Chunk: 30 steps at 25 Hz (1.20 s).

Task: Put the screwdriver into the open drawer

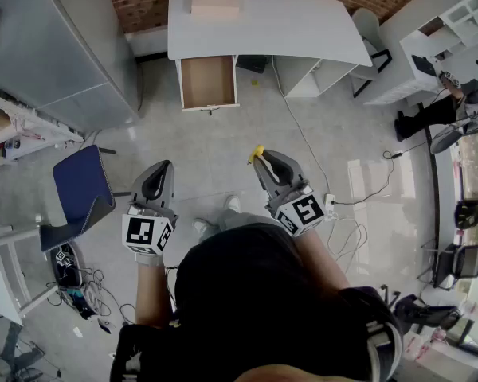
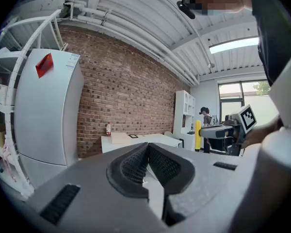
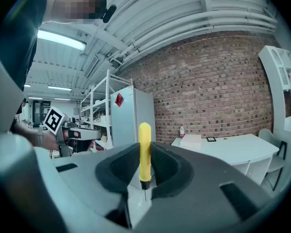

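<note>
The screwdriver [image 3: 144, 144] is seen with a smooth yellow handle, a short black collar at its lower end and a thin metal shaft below that. It is held upright, handle up and tip down, clamped between the jaws of the right gripper [image 1: 263, 161]. The drawer [image 1: 208, 82] is pulled fully out from under the left end of the white bench [image 1: 303, 26]. It has a white front and a bare brown bottom, and lies well apart from the screwdriver, across the floor [image 1: 215, 146].
</note>
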### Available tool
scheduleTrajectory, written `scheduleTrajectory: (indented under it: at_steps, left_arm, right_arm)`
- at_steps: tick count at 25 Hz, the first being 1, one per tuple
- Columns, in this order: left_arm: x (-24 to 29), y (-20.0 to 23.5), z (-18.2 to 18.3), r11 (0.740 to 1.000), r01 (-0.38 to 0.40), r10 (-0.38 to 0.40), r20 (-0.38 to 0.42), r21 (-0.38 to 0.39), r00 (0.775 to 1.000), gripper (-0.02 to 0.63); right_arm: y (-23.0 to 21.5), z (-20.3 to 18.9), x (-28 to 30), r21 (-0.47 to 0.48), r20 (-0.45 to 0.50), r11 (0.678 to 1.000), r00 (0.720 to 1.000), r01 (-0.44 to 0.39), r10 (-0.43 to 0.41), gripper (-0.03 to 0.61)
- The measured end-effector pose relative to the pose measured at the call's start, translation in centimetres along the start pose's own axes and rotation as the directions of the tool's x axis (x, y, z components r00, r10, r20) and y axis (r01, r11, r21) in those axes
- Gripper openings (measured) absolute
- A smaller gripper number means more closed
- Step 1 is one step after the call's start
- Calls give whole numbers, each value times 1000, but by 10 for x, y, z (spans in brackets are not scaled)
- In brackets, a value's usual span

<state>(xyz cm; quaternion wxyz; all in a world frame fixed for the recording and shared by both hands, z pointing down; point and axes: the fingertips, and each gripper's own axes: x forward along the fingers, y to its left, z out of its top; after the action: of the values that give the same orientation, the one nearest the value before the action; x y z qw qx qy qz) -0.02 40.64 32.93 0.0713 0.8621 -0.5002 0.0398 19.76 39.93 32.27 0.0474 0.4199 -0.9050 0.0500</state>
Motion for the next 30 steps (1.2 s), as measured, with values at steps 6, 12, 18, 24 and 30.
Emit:
scheduleTrajectory:
  at_steps: [6,12,18,24,30]
  left_arm:
    - [23,-16,8,1000,0,0,-14,15,1000,4]
    - [51,-28,13,999,-9,10,-28,37,1000,5]
    - [89,-47,10,998,-21,25,-66,55,998,3]
    - [119,-55,11,996,-16,23,-86,85,996,5]
    - [147,-24,8,997,0,7,-95,72,995,3]
  right_arm:
    - [-25,9,-1,-9,15,1000,1000,-17,17,74]
    - [-57,11,4,28,46,999,998,-34,33,75]
    - [-99,10,4,43,55,997,996,-66,64,75]
    - [-127,6,11,52,54,995,995,-86,83,75]
    - [-140,1,45,76,41,995,997,-70,67,75]
